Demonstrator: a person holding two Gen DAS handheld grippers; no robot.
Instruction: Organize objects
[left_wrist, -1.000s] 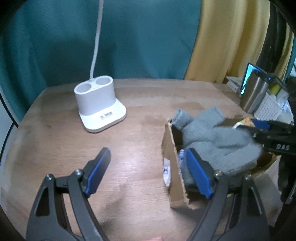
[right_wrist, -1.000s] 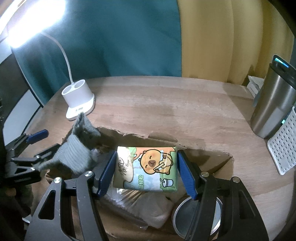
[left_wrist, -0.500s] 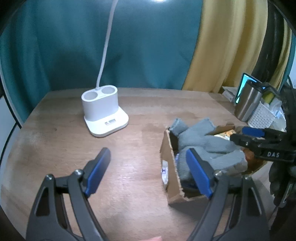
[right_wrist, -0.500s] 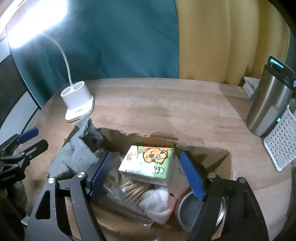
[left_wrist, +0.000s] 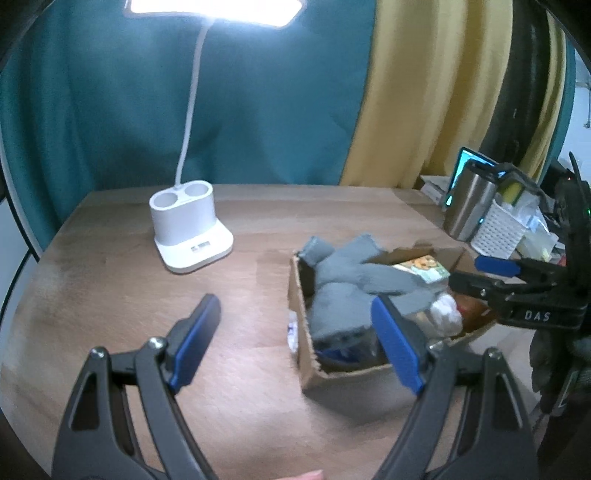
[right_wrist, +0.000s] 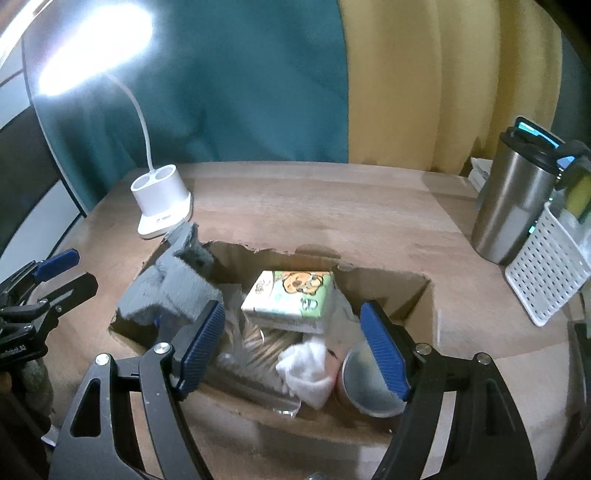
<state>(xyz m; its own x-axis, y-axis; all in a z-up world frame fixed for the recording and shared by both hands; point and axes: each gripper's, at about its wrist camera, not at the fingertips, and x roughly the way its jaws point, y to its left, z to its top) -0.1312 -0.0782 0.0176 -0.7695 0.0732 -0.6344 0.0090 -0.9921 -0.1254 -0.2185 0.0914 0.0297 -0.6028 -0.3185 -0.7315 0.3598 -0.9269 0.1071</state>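
Observation:
An open cardboard box (right_wrist: 428, 295) (left_wrist: 306, 365) stands on the wooden table. A grey knit glove (right_wrist: 173, 284) (left_wrist: 347, 280) lies draped over its left end. A tissue pack with a cartoon bear (right_wrist: 291, 299) (left_wrist: 421, 266) lies inside, on a bag of wooden sticks (right_wrist: 258, 339), beside a white crumpled cloth (right_wrist: 306, 369) and a round tin (right_wrist: 369, 384). My right gripper (right_wrist: 291, 347) is open and empty above the box's near side. My left gripper (left_wrist: 295, 339) is open and empty, above the table at the box's left end.
A white lamp base (left_wrist: 188, 225) (right_wrist: 162, 206) stands at the table's back left. A steel tumbler (right_wrist: 517, 206) (left_wrist: 467, 203) and a white perforated basket (right_wrist: 546, 273) (left_wrist: 498, 232) stand at the right edge.
My right gripper let go of the tissue pack, which now lies in the box, and pulled back up. My left gripper also pulled back and up from the box.

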